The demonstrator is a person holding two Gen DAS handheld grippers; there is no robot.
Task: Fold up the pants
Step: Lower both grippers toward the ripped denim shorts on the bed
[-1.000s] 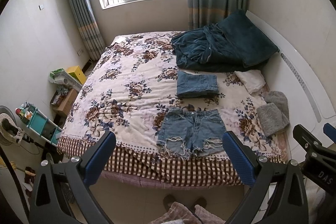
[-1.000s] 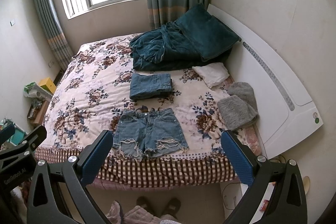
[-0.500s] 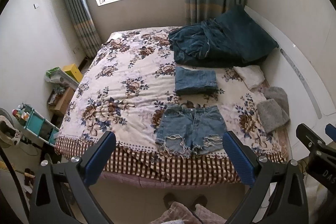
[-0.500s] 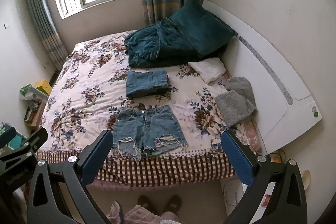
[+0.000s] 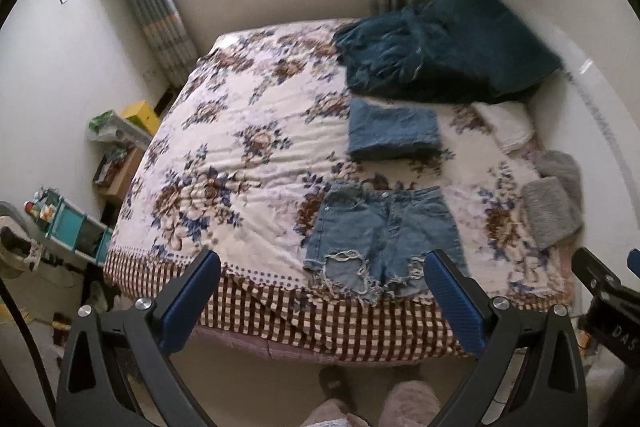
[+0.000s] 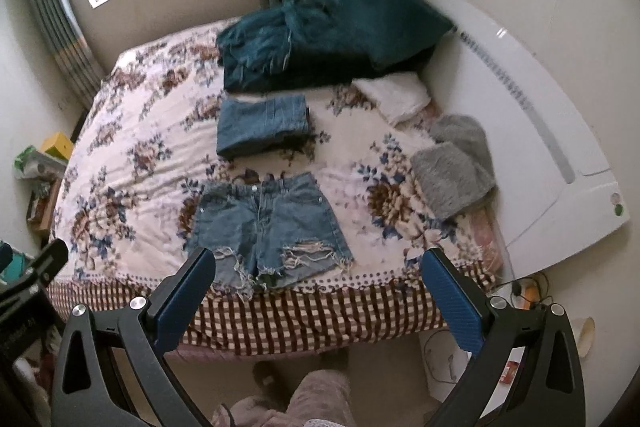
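A pair of frayed denim shorts point(image 5: 384, 233) lies flat near the front edge of the floral bed, waistband away from me; it also shows in the right wrist view point(image 6: 266, 225). A folded denim garment point(image 5: 394, 135) lies just behind the shorts, and shows in the right wrist view too point(image 6: 262, 127). My left gripper point(image 5: 322, 269) is open and empty, held above the bed's front edge. My right gripper point(image 6: 318, 267) is open and empty, also short of the bed, in front of the shorts.
A dark teal blanket and pillow point(image 5: 440, 43) sit at the back right. A white folded cloth point(image 6: 396, 95) and grey fuzzy towels point(image 6: 456, 171) lie along the right side by the white headboard point(image 6: 532, 131). Boxes and a teal shelf point(image 5: 68, 223) stand left of the bed.
Both grippers have moved closer to the bed, so the shorts loom larger and lower in both views. Both stay open. Nothing on the bed has moved.
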